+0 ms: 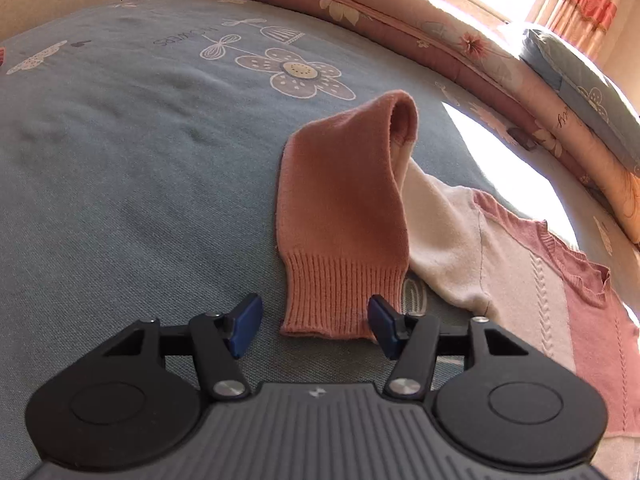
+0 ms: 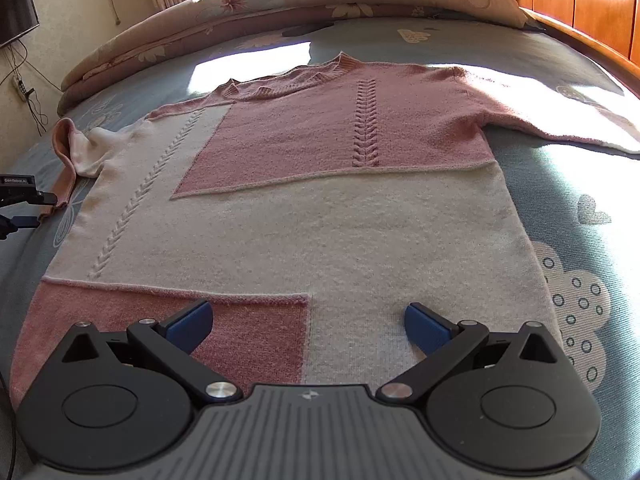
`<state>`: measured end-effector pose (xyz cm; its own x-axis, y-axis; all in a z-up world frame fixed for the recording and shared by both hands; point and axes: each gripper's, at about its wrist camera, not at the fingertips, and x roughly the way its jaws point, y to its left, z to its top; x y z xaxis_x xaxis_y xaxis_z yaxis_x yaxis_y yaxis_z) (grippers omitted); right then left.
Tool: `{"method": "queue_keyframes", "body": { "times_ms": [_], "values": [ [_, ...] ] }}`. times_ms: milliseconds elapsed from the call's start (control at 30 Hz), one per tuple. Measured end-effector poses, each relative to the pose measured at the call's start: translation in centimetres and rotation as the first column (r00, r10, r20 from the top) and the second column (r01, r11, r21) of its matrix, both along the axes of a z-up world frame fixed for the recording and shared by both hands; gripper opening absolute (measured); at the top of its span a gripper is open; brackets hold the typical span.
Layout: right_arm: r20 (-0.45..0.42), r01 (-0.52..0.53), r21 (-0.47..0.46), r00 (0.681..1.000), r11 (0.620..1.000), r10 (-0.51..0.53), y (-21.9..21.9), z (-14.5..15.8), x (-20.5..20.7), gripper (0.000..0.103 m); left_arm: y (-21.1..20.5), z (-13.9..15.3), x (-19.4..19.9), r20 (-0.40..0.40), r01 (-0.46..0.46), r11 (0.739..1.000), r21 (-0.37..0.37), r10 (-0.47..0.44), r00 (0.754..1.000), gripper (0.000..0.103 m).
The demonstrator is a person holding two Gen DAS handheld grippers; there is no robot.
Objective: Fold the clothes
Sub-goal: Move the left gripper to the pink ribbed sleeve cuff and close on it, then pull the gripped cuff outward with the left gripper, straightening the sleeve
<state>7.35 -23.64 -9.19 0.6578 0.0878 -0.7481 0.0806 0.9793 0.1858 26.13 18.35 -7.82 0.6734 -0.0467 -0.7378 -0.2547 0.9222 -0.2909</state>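
A pink and cream knit sweater (image 2: 320, 220) lies flat on the bed, front up, neck toward the far side. Its left sleeve (image 1: 344, 200) is folded back on itself, and the ribbed pink cuff (image 1: 340, 300) points toward me. My left gripper (image 1: 315, 326) is open, with the cuff lying between its blue pads; the left pad stands clear of the cuff and the right pad is at its edge. The left gripper also shows at the left edge of the right wrist view (image 2: 24, 204). My right gripper (image 2: 308, 326) hovers open over the sweater's hem, nothing between its fingers. The other sleeve (image 2: 560, 124) stretches out right.
The bed carries a blue-grey sheet (image 1: 140, 160) with flower prints. Folded floral quilts (image 2: 280, 4) and a pillow (image 1: 580, 80) are piled along the far side. A wooden headboard (image 2: 580, 4) stands at the right, and a dark screen (image 2: 16, 12) hangs on the left wall.
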Motion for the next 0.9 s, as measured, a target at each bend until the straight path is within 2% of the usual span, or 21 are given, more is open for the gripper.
{"method": "queue_keyframes", "body": {
  "times_ms": [67,133,167,200,267,433,633,733,900],
  "values": [
    [0.0,-0.005,-0.017,1.0,1.0,0.005,0.2,0.0,0.1,0.103,-0.2,0.0,0.3,0.002,-0.012,1.0,0.009,0.012,1.0,0.055],
    [0.0,-0.004,-0.017,1.0,1.0,0.004,0.2,0.0,0.1,0.103,-1.8,0.0,0.5,-0.019,0.022,0.992,0.125,-0.02,1.0,0.05],
    [0.0,-0.003,-0.017,1.0,1.0,0.003,0.1,0.0,0.2,0.103,-2.7,0.0,0.7,-0.031,0.041,0.982,0.185,-0.036,0.999,0.041],
    [0.0,-0.002,-0.015,1.0,1.0,0.002,0.1,0.0,0.2,0.103,-3.2,0.0,0.7,-0.034,0.06,0.975,0.214,-0.053,0.998,0.036],
    [0.0,-0.003,-0.018,1.0,1.0,0.003,0.1,-0.1,0.3,0.103,-3.8,0.5,0.9,-0.043,0.083,0.97,0.229,-0.075,0.996,0.013],
    [0.001,-0.006,-0.032,1.0,0.999,0.006,0.3,-0.1,0.4,0.103,-3.2,1.8,1.4,-0.057,0.078,0.962,0.261,-0.065,0.996,0.009],
    [0.001,-0.003,-0.041,1.0,0.999,0.003,0.2,-0.2,0.7,0.103,0.5,4.7,1.7,-0.012,0.008,0.945,0.327,-0.004,1.0,0.009],
    [-0.001,-0.004,-0.06,1.0,0.998,0.004,0.4,-0.3,0.8,0.103,3.3,6.4,2.7,0.009,-0.055,0.919,0.391,0.056,0.998,0.009],
    [-0.006,-0.014,-0.116,1.0,0.993,0.013,0.9,-0.6,1.1,0.103,7.6,8.2,4.8,0.035,-0.14,0.885,0.444,0.139,0.99,0.009]
  ]
}}
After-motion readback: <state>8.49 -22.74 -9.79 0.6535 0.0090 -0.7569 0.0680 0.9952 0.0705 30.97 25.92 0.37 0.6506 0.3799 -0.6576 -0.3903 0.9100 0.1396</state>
